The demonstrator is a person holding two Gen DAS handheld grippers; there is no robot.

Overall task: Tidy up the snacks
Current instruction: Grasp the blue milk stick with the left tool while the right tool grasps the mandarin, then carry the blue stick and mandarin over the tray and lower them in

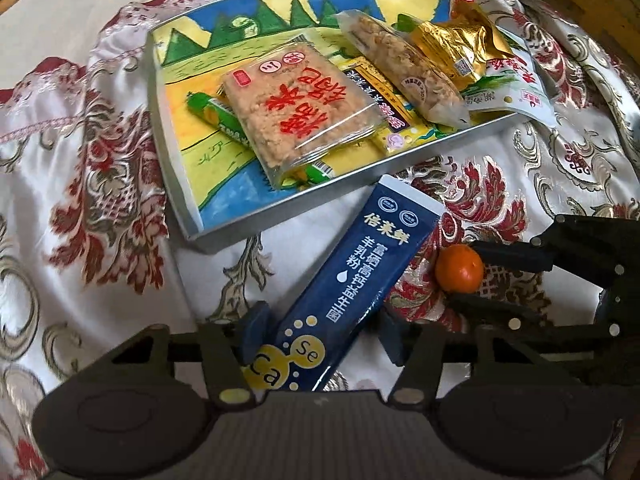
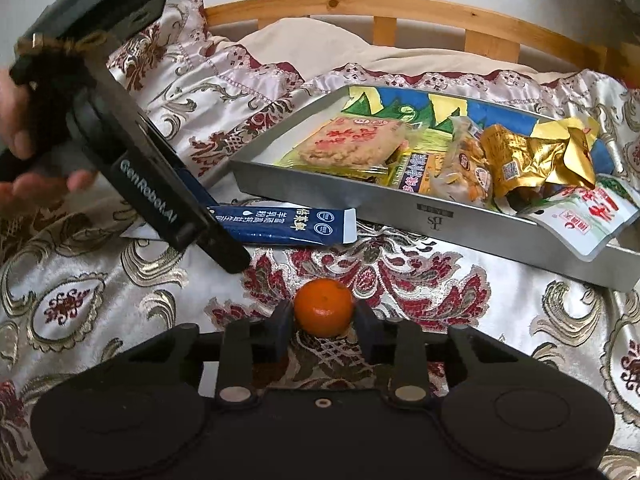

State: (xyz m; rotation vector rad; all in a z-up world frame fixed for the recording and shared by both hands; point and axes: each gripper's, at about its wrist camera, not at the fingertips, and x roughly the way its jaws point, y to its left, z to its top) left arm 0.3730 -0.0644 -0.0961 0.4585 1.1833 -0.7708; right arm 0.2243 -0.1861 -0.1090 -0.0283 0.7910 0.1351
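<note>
While the left gripper (image 1: 320,330) straddles the near end of a long dark-blue sachet (image 1: 352,280), its two blue fingers (image 1: 254,330) stand on either side of the packet with a little gap showing on both flanks, so the jaws are parted and not pressing it. That sachet lies flat on the patterned satin bedspread (image 1: 80,184), its far white end reaching up close to the near wall of the metal tray (image 1: 192,236). Seen from the right wrist view, the left gripper (image 2: 236,260) comes down at a slant from the upper left, held by a hand (image 2: 24,152), its tip over the same sachet (image 2: 288,226). The right gripper (image 2: 324,322) has a small orange mandarin (image 2: 325,307) between its fingers (image 2: 280,330); both pads sit right against the fruit's sides, and I cannot tell whether they are squeezing or only touching it. In the left wrist view the mandarin (image 1: 459,270) rests on the cloth just right of the sachet, between the black fingers of the right gripper (image 1: 472,276). Inside the tray (image 2: 360,200) lie a clear pack of rice crisp with red lettering (image 1: 298,108), a green packet (image 1: 216,118) partly under it, a long clear bag of puffed snack (image 1: 404,72), a crumpled gold foil wrapper (image 1: 460,50), and a white pouch (image 1: 520,96) hanging over the tray's right edge
</note>
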